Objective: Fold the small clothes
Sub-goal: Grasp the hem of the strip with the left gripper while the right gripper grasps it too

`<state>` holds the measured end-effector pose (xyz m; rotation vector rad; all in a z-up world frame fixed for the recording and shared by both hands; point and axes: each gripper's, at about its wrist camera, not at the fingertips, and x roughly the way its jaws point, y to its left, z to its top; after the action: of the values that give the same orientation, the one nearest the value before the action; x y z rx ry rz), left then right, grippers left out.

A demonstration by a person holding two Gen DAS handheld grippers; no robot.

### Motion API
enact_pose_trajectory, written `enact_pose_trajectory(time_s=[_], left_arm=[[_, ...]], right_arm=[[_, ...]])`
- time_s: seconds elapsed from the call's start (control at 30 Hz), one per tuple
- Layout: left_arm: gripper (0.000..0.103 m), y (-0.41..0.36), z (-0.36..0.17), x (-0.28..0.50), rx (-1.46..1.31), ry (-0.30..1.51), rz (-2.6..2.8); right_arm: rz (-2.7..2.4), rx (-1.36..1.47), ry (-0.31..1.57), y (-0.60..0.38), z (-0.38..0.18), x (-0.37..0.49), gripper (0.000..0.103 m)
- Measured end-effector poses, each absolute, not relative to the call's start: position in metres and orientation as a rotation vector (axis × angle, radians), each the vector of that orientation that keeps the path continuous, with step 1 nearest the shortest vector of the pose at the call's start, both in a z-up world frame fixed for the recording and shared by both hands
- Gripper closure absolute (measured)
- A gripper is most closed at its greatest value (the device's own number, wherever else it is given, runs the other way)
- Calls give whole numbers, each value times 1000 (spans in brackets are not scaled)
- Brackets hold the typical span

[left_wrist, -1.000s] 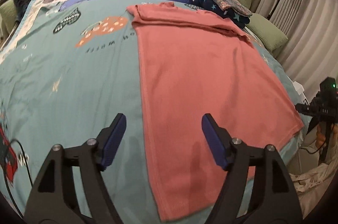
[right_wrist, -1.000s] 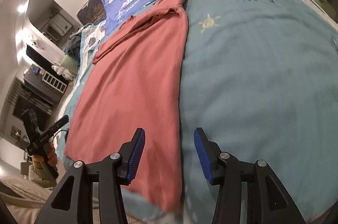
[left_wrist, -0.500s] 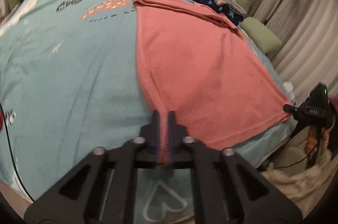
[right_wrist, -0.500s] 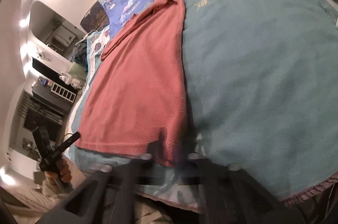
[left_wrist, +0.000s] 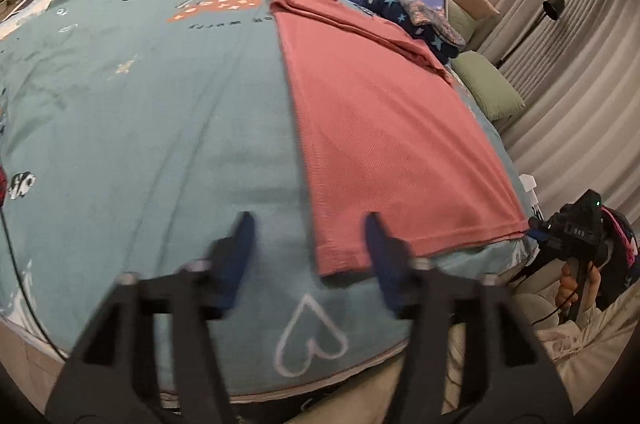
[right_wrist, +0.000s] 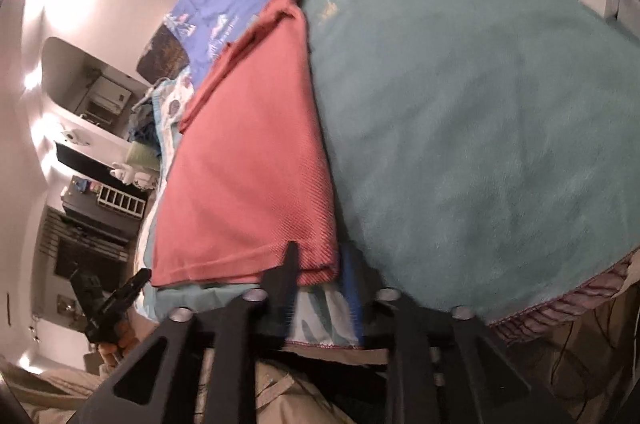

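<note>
Shirt (left_wrist: 392,127): one, salmon, flat on teal bedspread (left_wrist: 160,127). Grippers: two, left (left_wrist: 310,256) and right (right_wrist: 320,288), jaws just parted, holding nothing.

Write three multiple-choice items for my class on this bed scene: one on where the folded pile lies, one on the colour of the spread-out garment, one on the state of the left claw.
1. Where does the dark blue star-print folded pile lie?
A. at the garment's far end
B. beside the white heart outline
C. off the bed

2. What colour is the flat knit garment on the teal printed bedspread?
A. green
B. salmon pink
C. white

3. What state is the left claw in?
A. clamped on the hem
B. shut on nothing
C. open, having just been opening

Answers: 1 A, the pile sits past the garment's far folded end. 2 B, the cloth is salmon pink throughout. 3 C, its blue pads stand apart with the hem corner lying flat between them.
</note>
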<state>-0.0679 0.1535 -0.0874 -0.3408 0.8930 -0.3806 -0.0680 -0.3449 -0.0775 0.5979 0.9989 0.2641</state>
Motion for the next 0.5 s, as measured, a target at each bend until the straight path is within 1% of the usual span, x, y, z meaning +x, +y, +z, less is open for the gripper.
enact_pose_trajectory(time_s=[0.03, 0.07, 0.13, 0.17, 0.23, 0.27, 0.33, 0.4, 0.5], left_arm=[[42, 149, -87, -68, -338, 893, -407], [39, 144, -86, -67, -331, 896, -433], [39, 135, -90, -64, -302, 916, -442], [42, 130, -94, -63, -283, 928, -435], [94, 124, -96, -60, -223, 899, -403], [98, 126, -96, -57, -246, 918, -410], [98, 138, -89, -62, -314, 895, -402], [98, 150, -80, -71, -275, 869, -371], [98, 160, -85, -75, -293, 894, -402]], right_arm=[[262, 581, 981, -345, -73, -69, 50], [267, 560, 957, -344, -67, -69, 48], [274, 535, 953, -343, -63, -65, 45], [272, 528, 960, -341, -64, -61, 45], [270, 527, 987, -336, -72, -53, 45], [271, 531, 997, -336, -75, -52, 45], [272, 537, 1015, -331, -81, -47, 45], [272, 520, 1011, -329, -79, -48, 45], [291, 499, 1013, -327, -79, -51, 45]])
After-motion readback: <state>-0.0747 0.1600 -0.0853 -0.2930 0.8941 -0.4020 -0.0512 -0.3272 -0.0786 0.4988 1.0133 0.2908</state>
